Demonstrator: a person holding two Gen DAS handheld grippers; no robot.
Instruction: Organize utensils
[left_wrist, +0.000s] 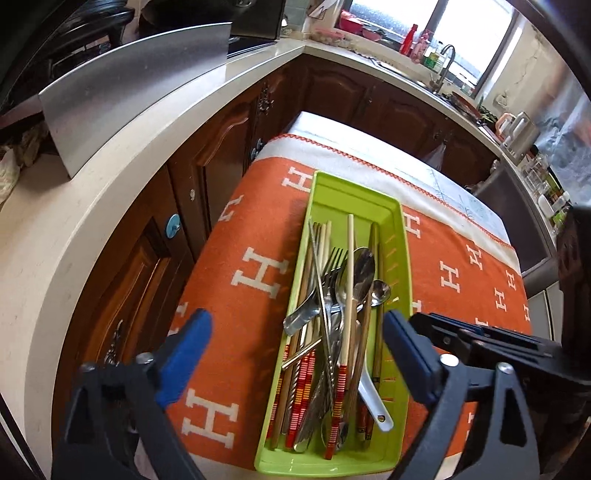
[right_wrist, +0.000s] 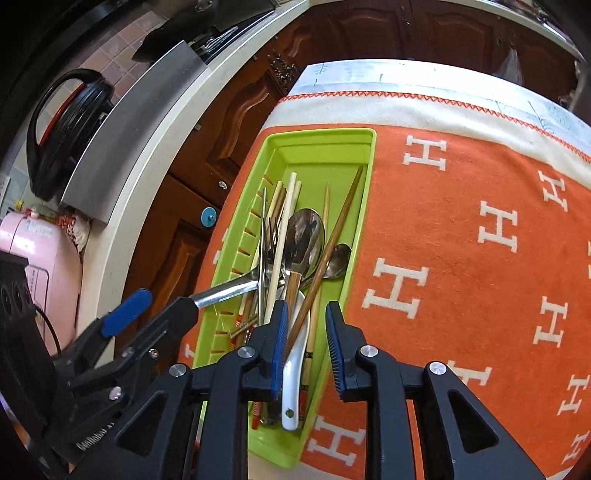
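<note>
The utensils are heaped crosswise in the green tray beneath both tools. The left tool is spread wide and empty; the right tool is narrowly parted, nothing pinched. Tangled chopsticks could be dragged out if one piece is lifted.

Two wrist fisheyes, steeply downward, close above the shared green tray on orange cloth.
</note>
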